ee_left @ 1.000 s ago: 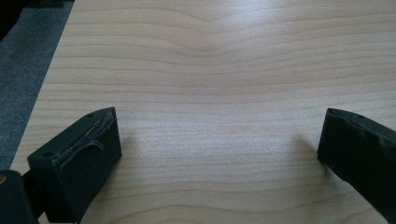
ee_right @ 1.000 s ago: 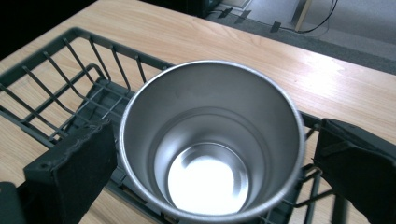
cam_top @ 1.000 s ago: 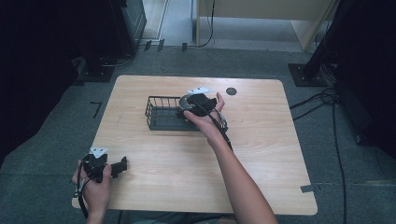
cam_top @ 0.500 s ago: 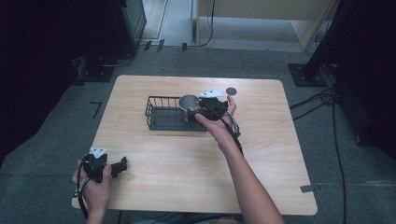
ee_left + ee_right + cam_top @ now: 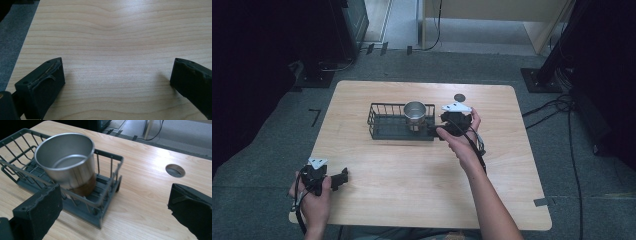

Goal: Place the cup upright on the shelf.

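Cup (image 5: 414,114) placement appears complete: the steel cup stands upright at the right end of the wire basket (image 5: 384,125), mid-desk (image 5: 412,200). Right tool (image 5: 437,131) sits just beside the basket's right end, jaws spread wide and empty, so the cup is released. Left tool (image 5: 343,178) rests at the desk's near-left corner, jaws likewise released over bare wood. Remaining work, if any, cannot be judged; retraction seems likely.

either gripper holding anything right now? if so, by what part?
Nothing is held. The right gripper is open beside the wire basket, with the steel cup standing inside it. The left gripper is open over bare table.
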A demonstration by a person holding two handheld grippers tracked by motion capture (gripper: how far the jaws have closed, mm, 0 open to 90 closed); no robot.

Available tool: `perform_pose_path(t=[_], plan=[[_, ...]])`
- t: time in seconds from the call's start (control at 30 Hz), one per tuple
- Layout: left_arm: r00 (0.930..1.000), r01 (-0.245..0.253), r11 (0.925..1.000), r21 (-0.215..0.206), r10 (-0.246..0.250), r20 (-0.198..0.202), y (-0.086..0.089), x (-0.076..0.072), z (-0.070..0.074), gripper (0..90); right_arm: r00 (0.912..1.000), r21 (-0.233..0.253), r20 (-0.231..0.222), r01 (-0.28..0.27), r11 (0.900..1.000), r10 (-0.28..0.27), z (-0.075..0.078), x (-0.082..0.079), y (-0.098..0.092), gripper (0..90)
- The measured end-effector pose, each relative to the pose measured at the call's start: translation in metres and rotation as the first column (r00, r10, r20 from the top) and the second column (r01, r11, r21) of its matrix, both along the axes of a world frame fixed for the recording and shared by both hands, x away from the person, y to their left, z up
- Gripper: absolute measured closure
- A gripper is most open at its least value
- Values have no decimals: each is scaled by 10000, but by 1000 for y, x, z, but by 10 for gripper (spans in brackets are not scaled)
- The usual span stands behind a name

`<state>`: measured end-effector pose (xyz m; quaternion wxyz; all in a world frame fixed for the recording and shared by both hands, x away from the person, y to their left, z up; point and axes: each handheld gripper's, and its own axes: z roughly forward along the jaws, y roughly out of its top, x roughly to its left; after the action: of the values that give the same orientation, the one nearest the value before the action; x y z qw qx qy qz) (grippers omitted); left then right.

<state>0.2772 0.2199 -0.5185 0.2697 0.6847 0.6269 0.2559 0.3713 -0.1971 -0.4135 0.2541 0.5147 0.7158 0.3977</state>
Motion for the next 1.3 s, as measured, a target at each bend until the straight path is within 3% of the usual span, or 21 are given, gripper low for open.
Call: perform_pose_path(t=[0.83, 1.3], plan=[[10000, 13, 10000, 10, -13, -5, 0, 0, 0, 0, 9946, 24, -182, 1024, 9947, -1023, -23, -35, -71, 0], [10000, 12, 10000, 9, -12, -5, 0, 0, 0, 0, 9830, -21, -414, 1787, 9839, -1786, -41, -56, -115, 0]])
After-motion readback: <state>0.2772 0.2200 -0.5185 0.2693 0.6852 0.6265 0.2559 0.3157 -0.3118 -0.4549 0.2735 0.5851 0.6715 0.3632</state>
